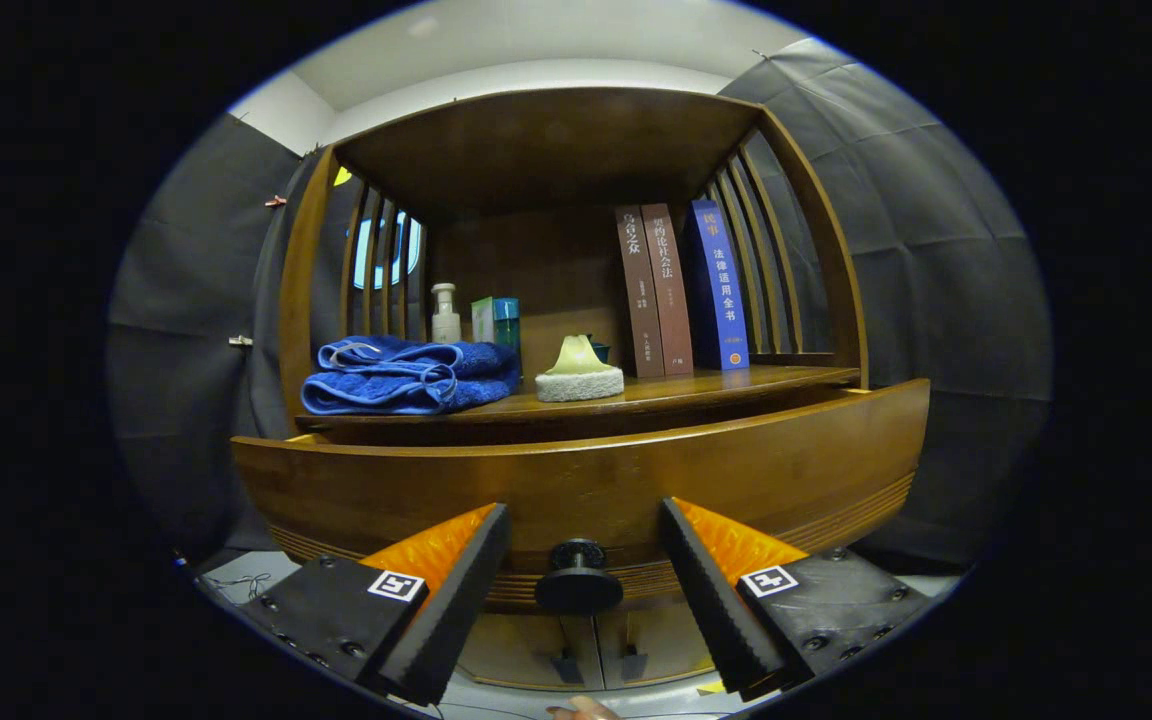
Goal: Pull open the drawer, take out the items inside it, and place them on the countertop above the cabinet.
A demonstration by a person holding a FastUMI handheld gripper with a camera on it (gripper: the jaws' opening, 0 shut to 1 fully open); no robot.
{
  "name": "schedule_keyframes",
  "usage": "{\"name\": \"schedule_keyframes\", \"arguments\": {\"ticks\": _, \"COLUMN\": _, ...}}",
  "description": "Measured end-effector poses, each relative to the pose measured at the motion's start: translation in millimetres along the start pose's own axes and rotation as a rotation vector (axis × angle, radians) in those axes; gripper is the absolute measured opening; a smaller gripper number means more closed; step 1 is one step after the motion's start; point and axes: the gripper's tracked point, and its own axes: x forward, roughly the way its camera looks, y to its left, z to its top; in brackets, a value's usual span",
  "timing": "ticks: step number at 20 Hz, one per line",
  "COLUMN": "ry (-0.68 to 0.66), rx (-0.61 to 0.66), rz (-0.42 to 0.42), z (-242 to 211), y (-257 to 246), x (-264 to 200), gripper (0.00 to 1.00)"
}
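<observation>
The wooden drawer (576,480) stands pulled out from the cabinet, its curved front close before me. A round dark knob (577,577) juts from the drawer front and sits between my fingers without either one touching it. My gripper (584,560) is open, its fingers on either side of the knob. What lies inside the drawer is hidden behind its front. The countertop (726,382) above it carries a folded blue towel (408,375) on the left and a white sponge with a pale yellow lump (579,373) in the middle.
Three upright books (681,290) stand at the back right of the countertop. A pump bottle (445,314) and small boxes (496,320) stand behind the towel. Slatted sides and a roof enclose the shelf. Lower cabinet doors (591,650) lie below the drawer. A person's fingertip (586,710) shows underneath.
</observation>
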Motion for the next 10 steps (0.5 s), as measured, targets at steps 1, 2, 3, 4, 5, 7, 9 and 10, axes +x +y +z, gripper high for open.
{"name": "schedule_keyframes", "arguments": {"ticks": 1, "ry": 0.002, "rx": -0.001, "rz": -0.001, "z": 0, "y": 0, "x": 8, "gripper": 0.99}}
{"name": "schedule_keyframes", "arguments": {"ticks": 2, "ry": 0.002, "rx": -0.001, "rz": -0.001, "z": 0, "y": 0, "x": 14, "gripper": 0.99}}
{"name": "schedule_keyframes", "arguments": {"ticks": 3, "ry": 0.004, "rx": 0.0, "rz": -0.001, "z": 0, "y": 0, "x": 21, "gripper": 0.99}}
{"name": "schedule_keyframes", "arguments": {"ticks": 4, "ry": 0.005, "rx": 0.001, "rz": -0.001, "z": 0, "y": 0, "x": 27, "gripper": 0.99}}
{"name": "schedule_keyframes", "arguments": {"ticks": 5, "ry": 0.007, "rx": 0.002, "rz": -0.001, "z": -1, "y": 0, "x": 33, "gripper": 0.99}}
{"name": "schedule_keyframes", "arguments": {"ticks": 7, "ry": 0.005, "rx": 0.001, "rz": 0.0, "z": 0, "y": -1, "x": 42, "gripper": 0.99}}
{"name": "schedule_keyframes", "arguments": {"ticks": 9, "ry": 0.004, "rx": 0.002, "rz": 0.0, "z": -1, "y": 0, "x": 48, "gripper": 0.99}}
{"name": "schedule_keyframes", "arguments": {"ticks": 10, "ry": 0.004, "rx": 0.004, "rz": 0.0, "z": -1, "y": 0, "x": 51, "gripper": 0.99}}
